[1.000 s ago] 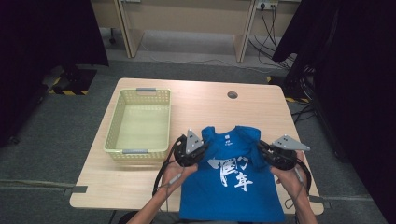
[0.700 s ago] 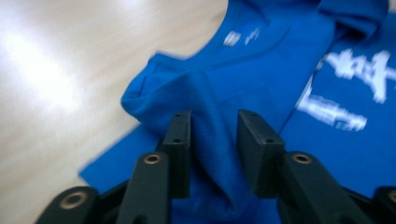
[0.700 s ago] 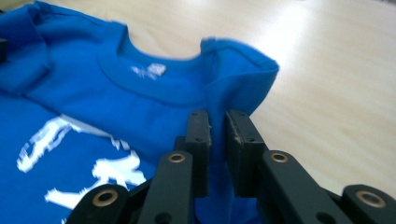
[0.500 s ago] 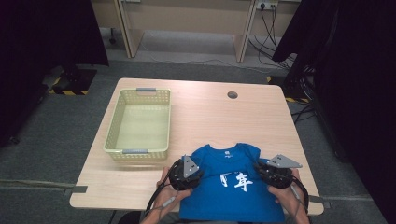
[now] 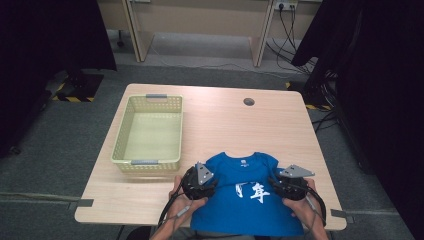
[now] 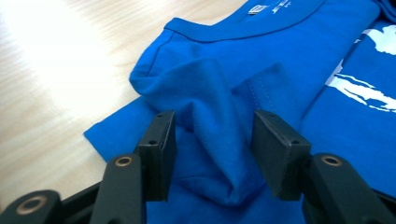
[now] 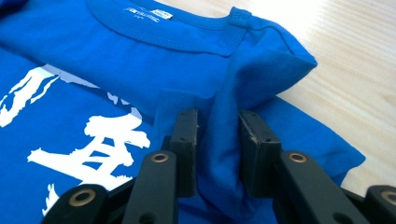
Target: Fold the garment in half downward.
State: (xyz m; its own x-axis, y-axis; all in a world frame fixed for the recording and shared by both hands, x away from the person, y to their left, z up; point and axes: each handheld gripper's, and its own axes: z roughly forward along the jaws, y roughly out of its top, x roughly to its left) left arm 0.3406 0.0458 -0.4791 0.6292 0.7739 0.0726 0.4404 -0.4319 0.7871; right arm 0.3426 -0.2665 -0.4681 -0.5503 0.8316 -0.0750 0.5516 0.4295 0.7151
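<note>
**Me:** Across the near half of the wooden surface [image 5: 240, 125], the blue T-shirt [image 5: 247, 197] lies flat, collar pointing away from me, white print facing up, hem hanging over my edge.

**Partner:** And off to the side?

**Me:** Left of the shirt sits the pale green basket [image 5: 147, 131], near the shirt but apart from it, grey handles at both short ends. Farther back there's a small round cable hole [image 5: 248, 101] in the surface.

**Partner:** Where are your hands?

**Me:** My left tool [image 5: 199, 181] is down at the shirt's left shoulder, my right tool [image 5: 289, 184] at its right shoulder. Both jaws have just been opening.

**Partner:** Anything between them?

**Me:** Yes. In the left gripper view my left tool [image 6: 212, 140] stands partly open, with a raised fold of sleeve cloth standing between the pads, which are mostly clear of it. In the right gripper view my right tool [image 7: 217, 140] is narrower, a pinched ridge of blue cloth standing in the gap, the pads close alongside it; I can't tell whether they press it.

**Partner:** Smallest detail?

**Me:** The little white neck label [image 7: 148, 12] inside the collar.
</note>
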